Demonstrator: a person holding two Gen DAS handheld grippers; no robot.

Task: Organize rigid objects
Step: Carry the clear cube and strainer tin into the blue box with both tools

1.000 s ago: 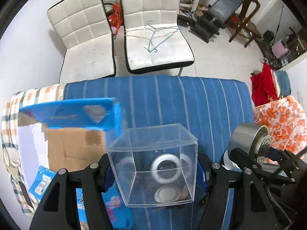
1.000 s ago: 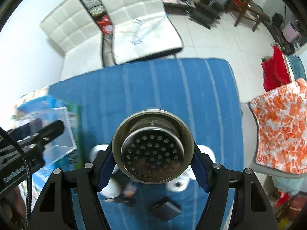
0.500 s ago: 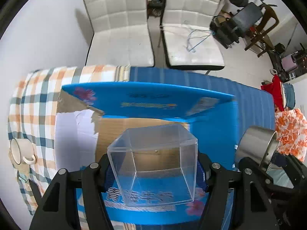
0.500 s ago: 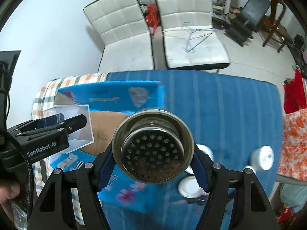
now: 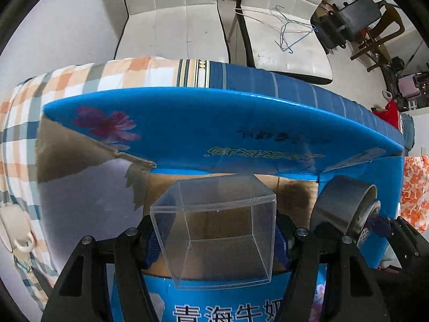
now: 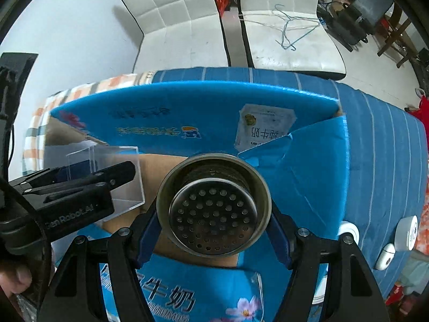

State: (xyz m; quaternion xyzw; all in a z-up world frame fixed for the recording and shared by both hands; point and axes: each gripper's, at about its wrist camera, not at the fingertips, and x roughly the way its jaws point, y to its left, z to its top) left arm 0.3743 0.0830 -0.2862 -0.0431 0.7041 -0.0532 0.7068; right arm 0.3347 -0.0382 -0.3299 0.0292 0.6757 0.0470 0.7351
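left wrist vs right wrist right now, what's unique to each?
Left wrist only: a cream mug on the checked cloth.
Right wrist only: white round containers on the blue striped cloth, and the strainer's perforated base.
Both: clear plastic box in the left tool, metal strainer in the right tool, over the open blue carton.

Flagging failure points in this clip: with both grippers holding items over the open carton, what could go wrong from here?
1. The clear plastic box and the perforated steel cup hang side by side over the blue carton; lowered together, they may collide.
2. The right gripper clamps the cup's round wall, so it could slip or roll out.
3. The upright carton flap stands just beyond both items and could catch them.
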